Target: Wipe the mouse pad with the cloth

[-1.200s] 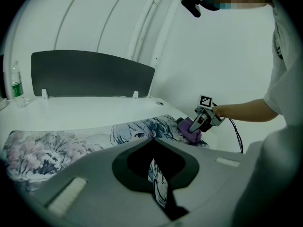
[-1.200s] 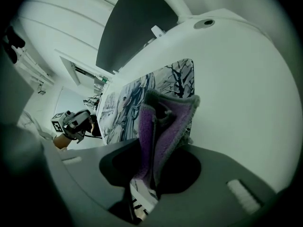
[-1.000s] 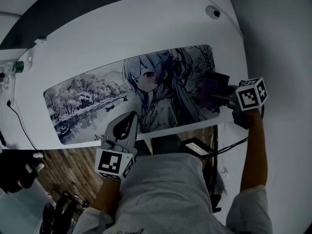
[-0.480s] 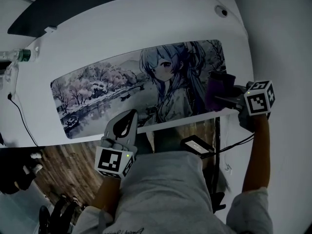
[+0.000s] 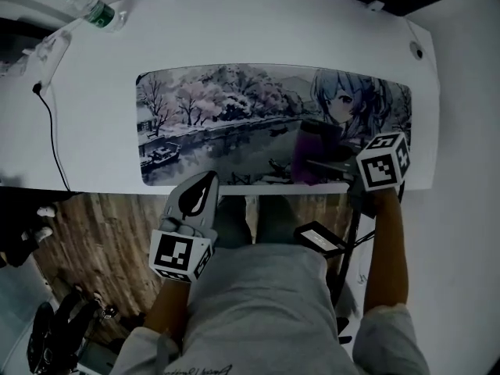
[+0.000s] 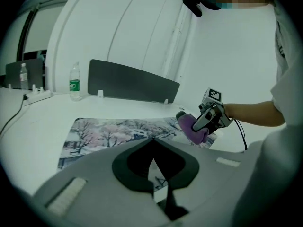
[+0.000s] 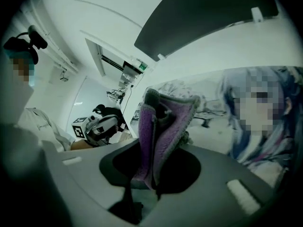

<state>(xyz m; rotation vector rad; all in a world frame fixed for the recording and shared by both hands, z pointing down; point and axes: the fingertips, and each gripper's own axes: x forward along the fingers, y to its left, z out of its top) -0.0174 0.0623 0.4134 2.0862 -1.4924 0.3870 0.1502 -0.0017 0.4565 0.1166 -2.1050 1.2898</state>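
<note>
- So, the right gripper (image 5: 316, 165) has its jaws clamped on a purple cloth (image 5: 311, 148), folded up and sticking out past the tips.
- In the right gripper view the cloth stands between the jaws as a thick fold, fuzzy side out.
- That cloth is down on the right part of the mouse pad (image 5: 226, 127), near the pad's front edge and just left of the anime girl print.
- From the left gripper view it looks pressed onto the pad, though I can't say for sure.
- The pad itself is a long printed one with blossom trees, a river and a boat on the left half and the girl on the right. It lies flat across the middle of a white table (image 5: 234, 30).
- The left gripper (image 5: 206, 183) has its jaws together with nothing in them. In its own view only a thin sliver of pad shows between them.
- It sits at the front edge of the table, left of the middle, with its tip right at the pad's near edge. I can't tell if it's touching.
- The two grippers are well apart.
- A bottle (image 5: 95, 12) with a green label stands at the far left corner of the table.
- A black cable (image 5: 51, 127) runs down the table's left side.
- A dark panel (image 6: 132, 83) stands along the far edge.
- Wood floor (image 5: 101, 241) shows below the table.
</note>
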